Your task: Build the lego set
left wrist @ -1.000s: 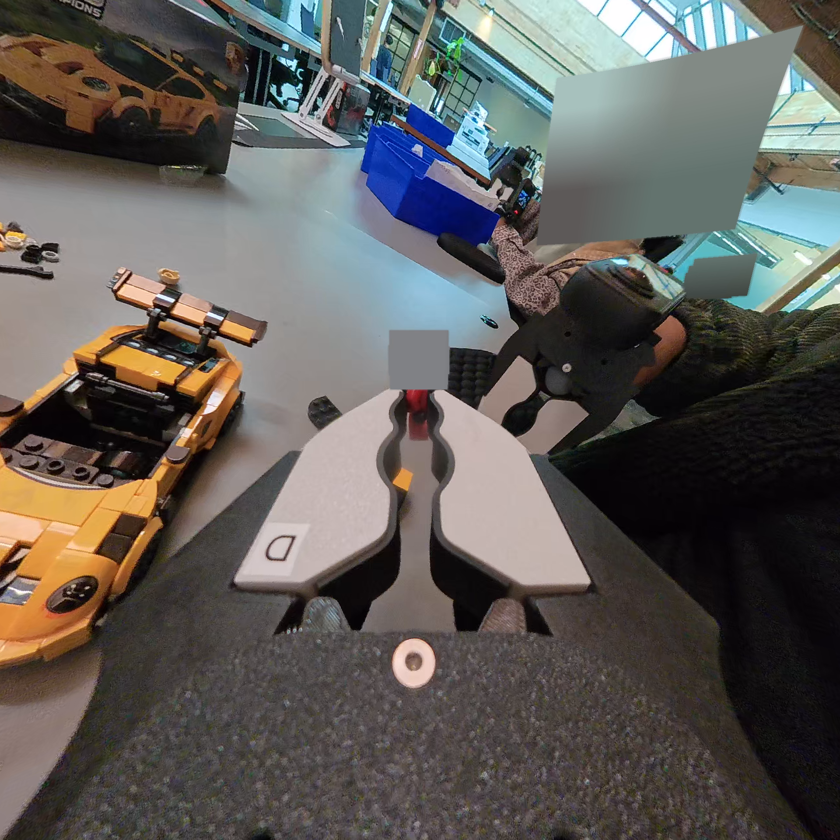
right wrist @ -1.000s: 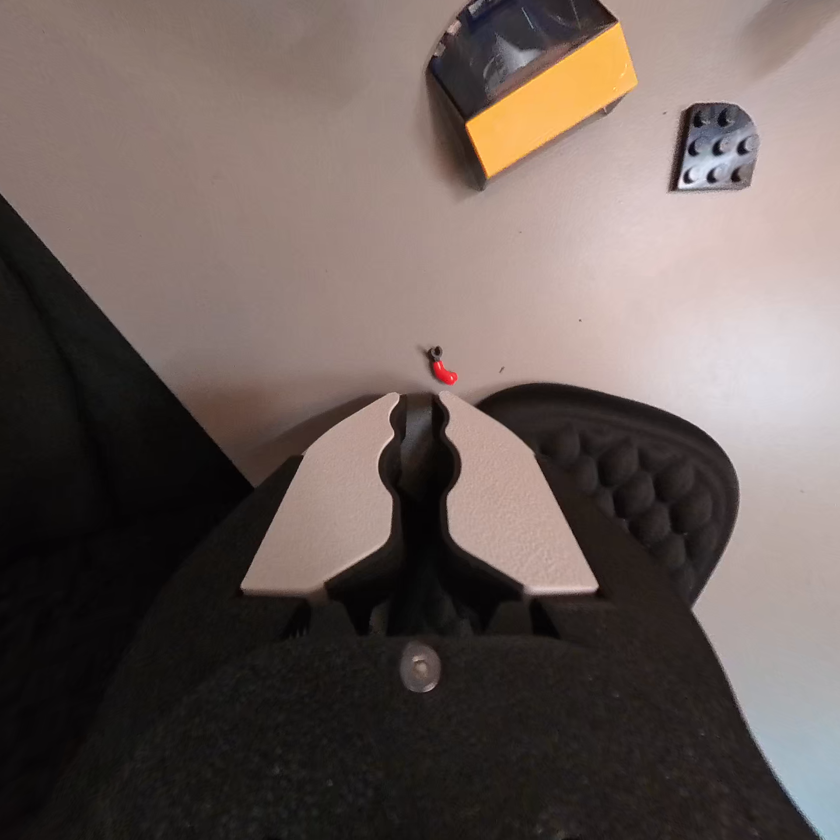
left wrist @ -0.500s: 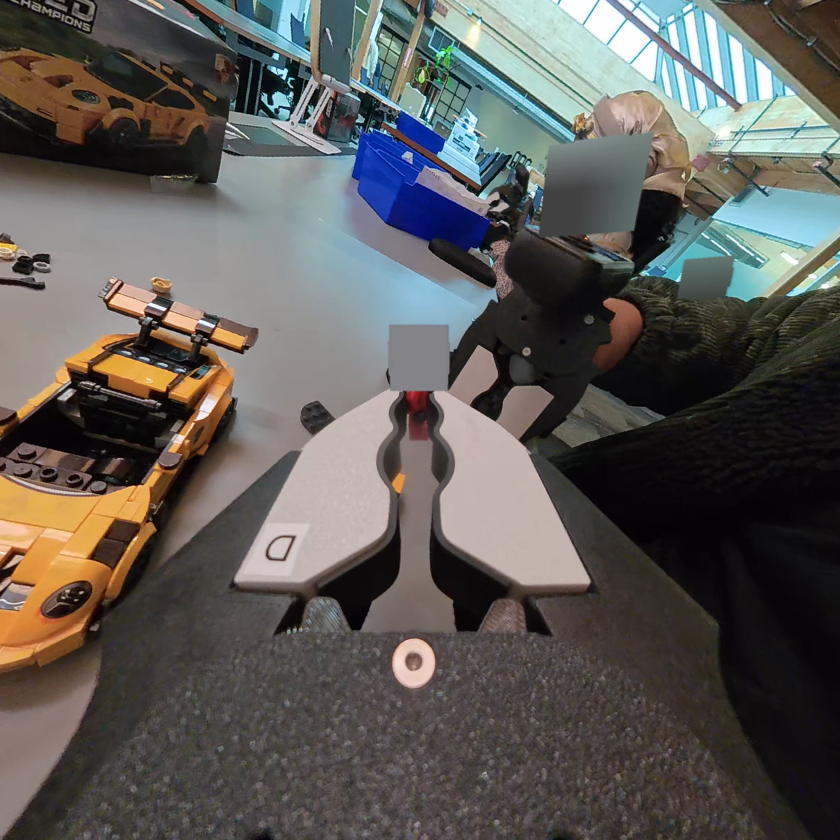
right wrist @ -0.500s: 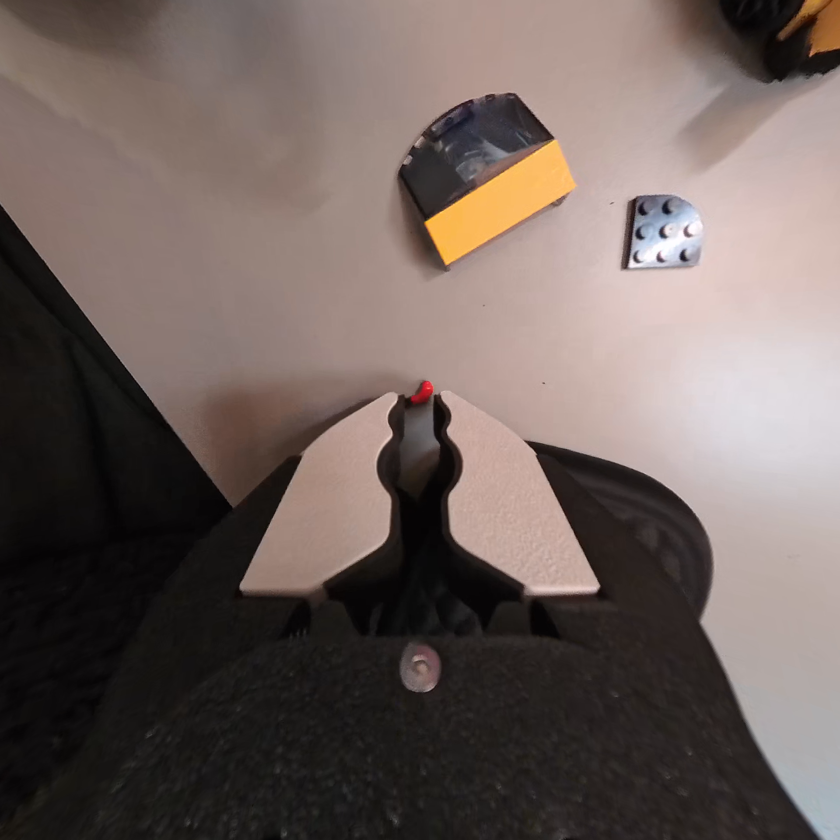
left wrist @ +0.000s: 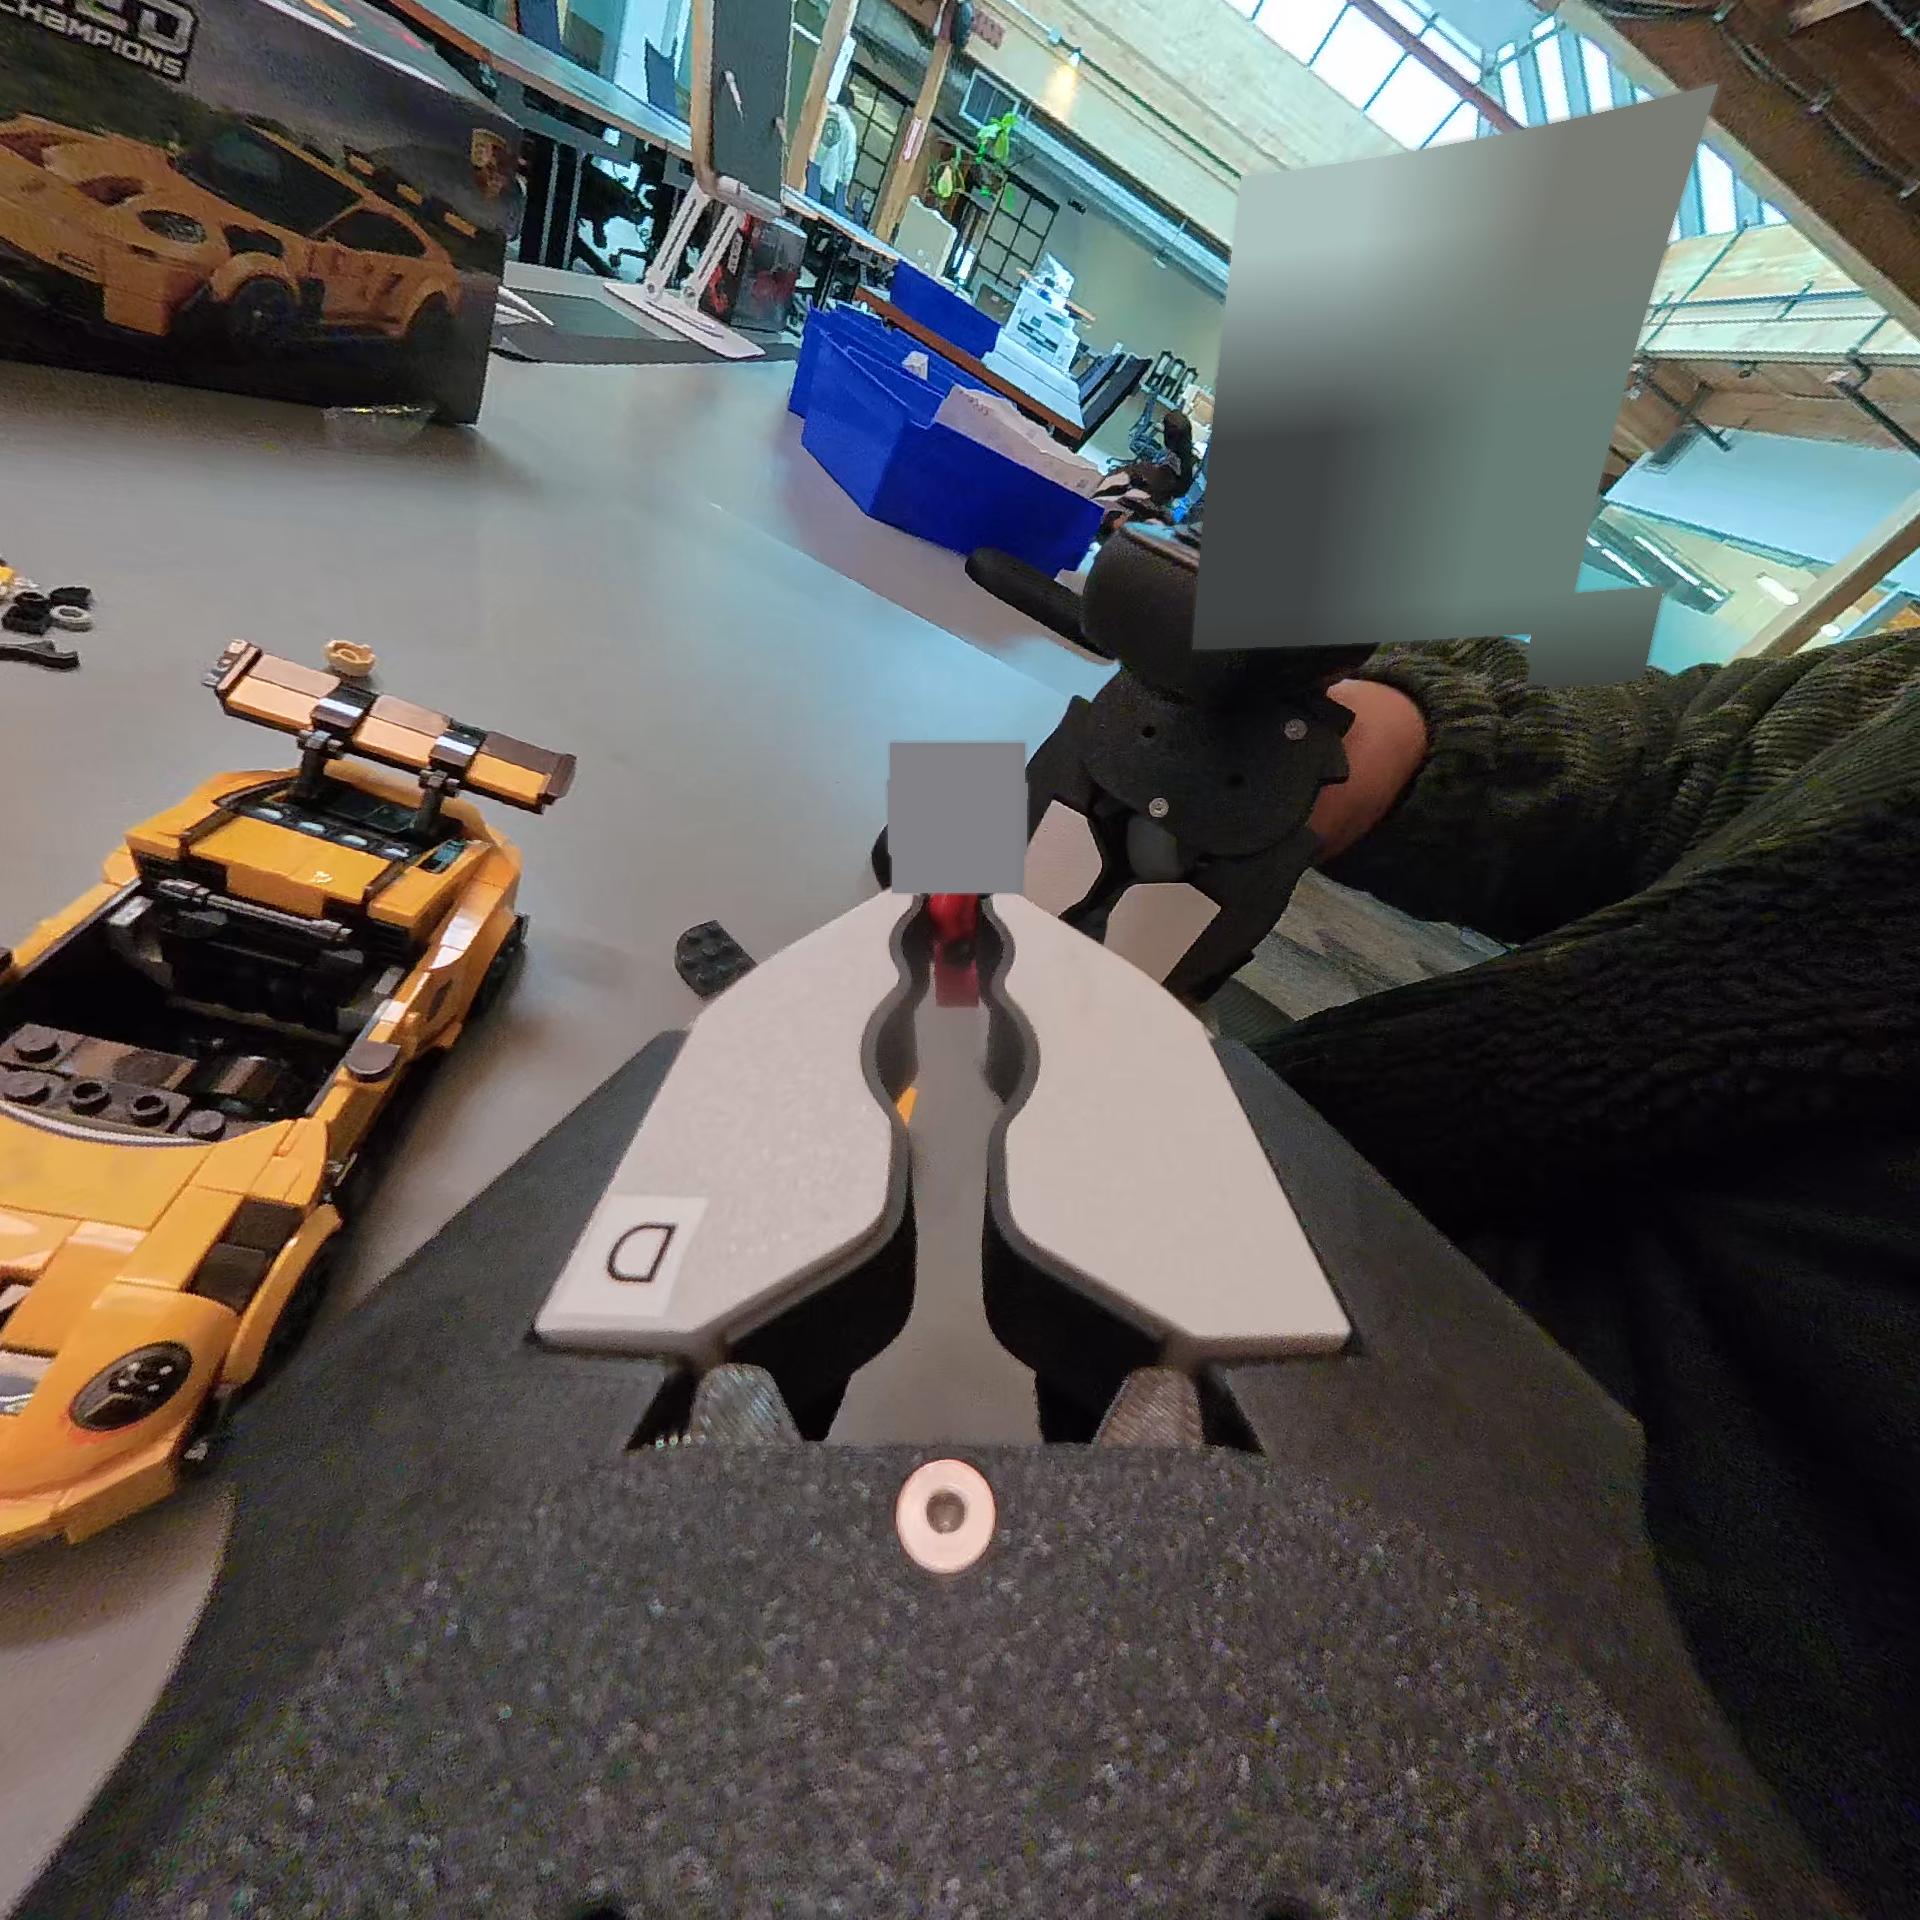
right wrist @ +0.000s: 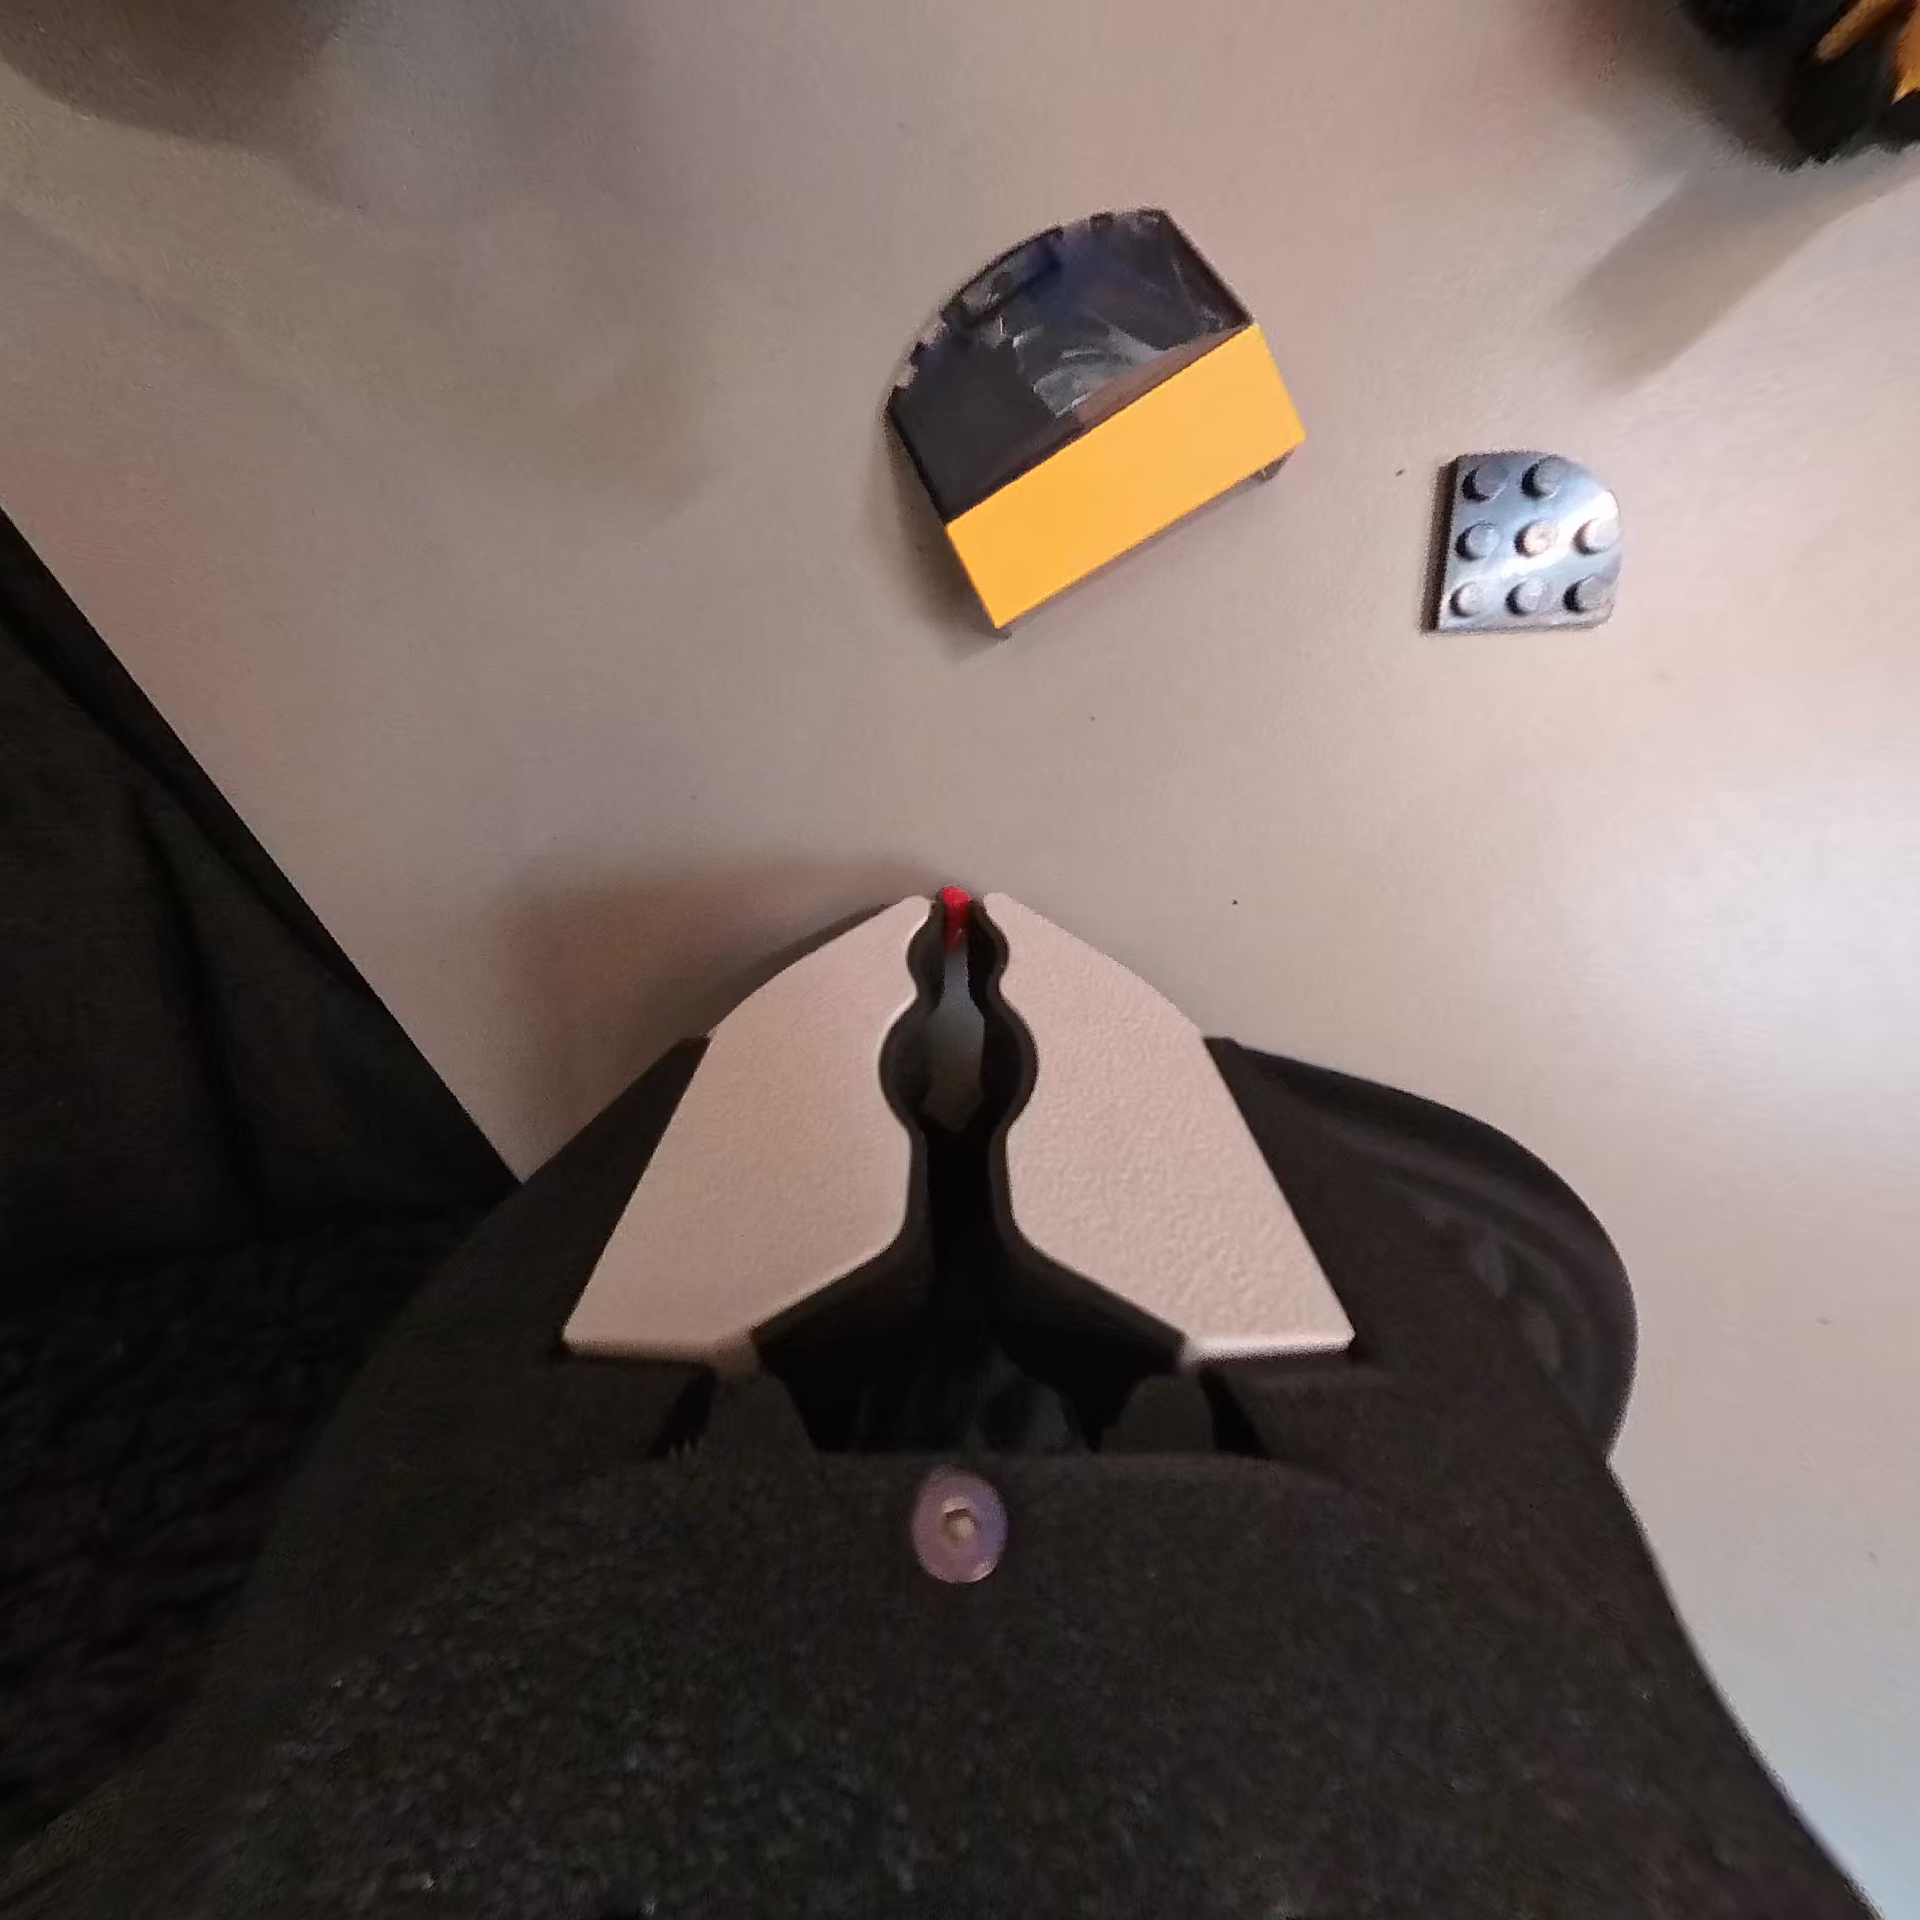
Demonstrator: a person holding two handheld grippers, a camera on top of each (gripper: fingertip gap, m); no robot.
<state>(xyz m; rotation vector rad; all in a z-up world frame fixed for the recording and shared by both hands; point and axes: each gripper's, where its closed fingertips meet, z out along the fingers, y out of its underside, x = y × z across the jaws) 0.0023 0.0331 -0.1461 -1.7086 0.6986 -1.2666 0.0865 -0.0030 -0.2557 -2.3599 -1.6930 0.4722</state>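
So the big change: a second ago the tiny red curved lego piece [right wrist: 952, 914] was lying loose on the grey tabletop [right wrist: 520, 623] just past the right gripper [right wrist: 954, 906], with its fingers set apart. Now those fingers have pinched nearly together and the red bit is caught right at the tips, only a sliver of it poking out. Looks to me like the pick is done, or near enough, though the frame is a bit blurry so I wouldn't swear how firmly it's seated.

The left gripper [left wrist: 948, 914] hasn't changed at all: jaws narrowly apart, clamped on a small red lego part [left wrist: 954, 961] whose top is hidden by a mosaic patch. My guess is the two red bits get joined next, but that's a guess.

The half-built yellow and black lego sports car [left wrist: 239, 1039] sits off to the left, cockpit open, rear wing on.

Other stuff around: a dark windscreen piece with a yellow band [right wrist: 1091, 416] and a grey rounded-corner studded plate [right wrist: 1522, 545] lie ahead of the right gripper, well apart from it, so nothing blocks a lift. Loose small black parts [left wrist: 47, 613], the lego box [left wrist: 239, 197] and blue bins [left wrist: 935, 447] sit farther back
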